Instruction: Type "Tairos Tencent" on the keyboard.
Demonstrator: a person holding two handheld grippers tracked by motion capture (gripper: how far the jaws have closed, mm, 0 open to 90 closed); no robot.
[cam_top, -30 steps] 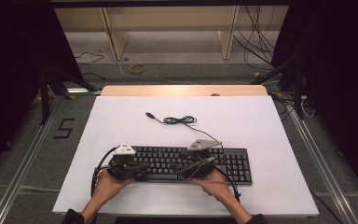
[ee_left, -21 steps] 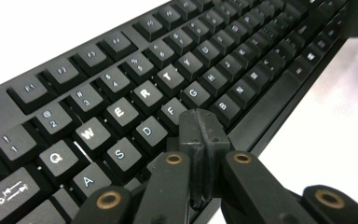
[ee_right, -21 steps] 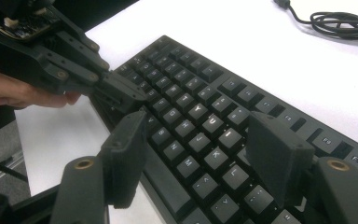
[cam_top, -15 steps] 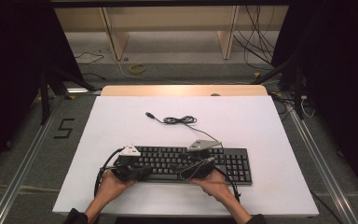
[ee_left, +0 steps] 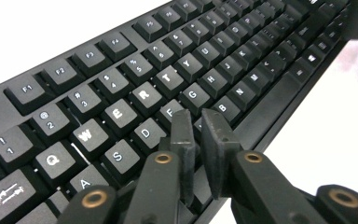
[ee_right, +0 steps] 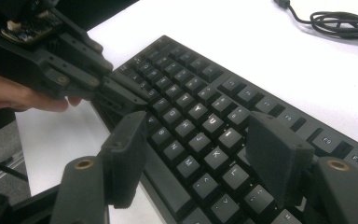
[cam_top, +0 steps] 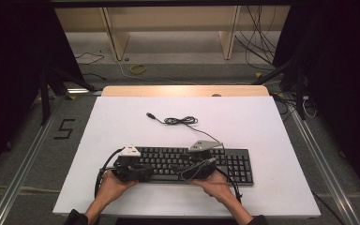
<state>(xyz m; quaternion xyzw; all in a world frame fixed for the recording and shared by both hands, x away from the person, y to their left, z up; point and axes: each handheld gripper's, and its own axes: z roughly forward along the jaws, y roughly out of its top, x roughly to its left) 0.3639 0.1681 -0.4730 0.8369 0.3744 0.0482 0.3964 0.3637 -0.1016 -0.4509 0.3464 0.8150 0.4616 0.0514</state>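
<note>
Left tool nears F, perhaps (QWERTY keyboard).

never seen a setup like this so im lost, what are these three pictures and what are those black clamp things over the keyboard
No robot here: a person sits at a white table and holds a hand-held gripper in each hand, a tool with two black jaws.

The high view looks down from above the person. It shows the left gripper and right gripper over a black keyboard, with the keyboard's cable lying coiled farther back.

The other two pictures come from cameras riding on the grippers, looking along their jaws. In the left gripper view, the left gripper has its jaws nearly together, just above the keys near D and F. In the right gripper view, the right gripper has its jaws wide apart over the keys.

Neither holds anything.
</note>
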